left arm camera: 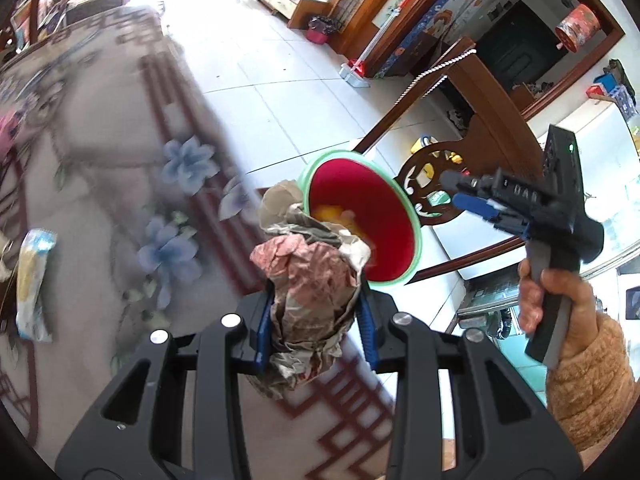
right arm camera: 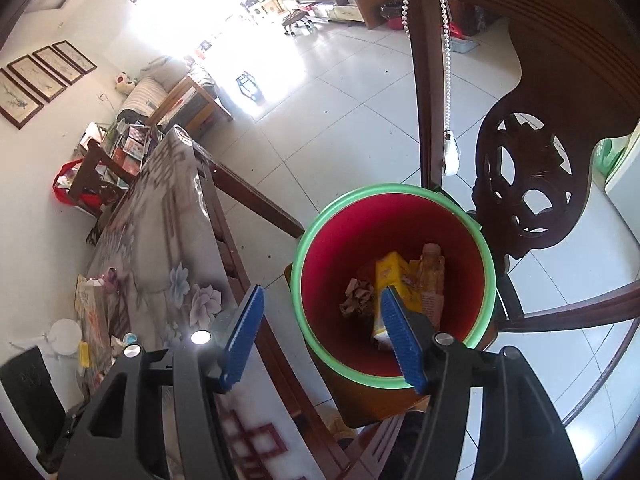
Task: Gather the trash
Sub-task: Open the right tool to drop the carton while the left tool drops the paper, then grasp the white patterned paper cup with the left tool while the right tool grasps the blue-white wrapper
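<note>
1. The left tongs are clenched on a crumpled paper wad; the blue pads press its sides, and the wad sticks up past their tips, reddish-pink on one side and grey-tan on the other.
2. Under the left tongs lies the bench, covered with a pale cloth printed with blue flowers and a red lattice border. A blurred white-and-yellow wrapper lies on it near the left edge of the left wrist view.
3. The wad hangs over the bench's edge, just short of the bin's rim.
4. The right tongs are released, with nothing between the blue fingers. In the right wrist view they hang above the bin's mouth, one finger over the bench edge and the other over the bin.
5. A hand in an orange fuzzy sleeve grips the right tongs' handle.
6. The red bin, with its green rim, stands just beside the bench. Inside lie a yellow carton, a small crumpled scrap and an orange-tinted packet.
7. Just behind the bin stands a dark carved wooden chair, with a white bead cord hanging over its frame.
8. Beyond is a pale tiled floor.
</note>
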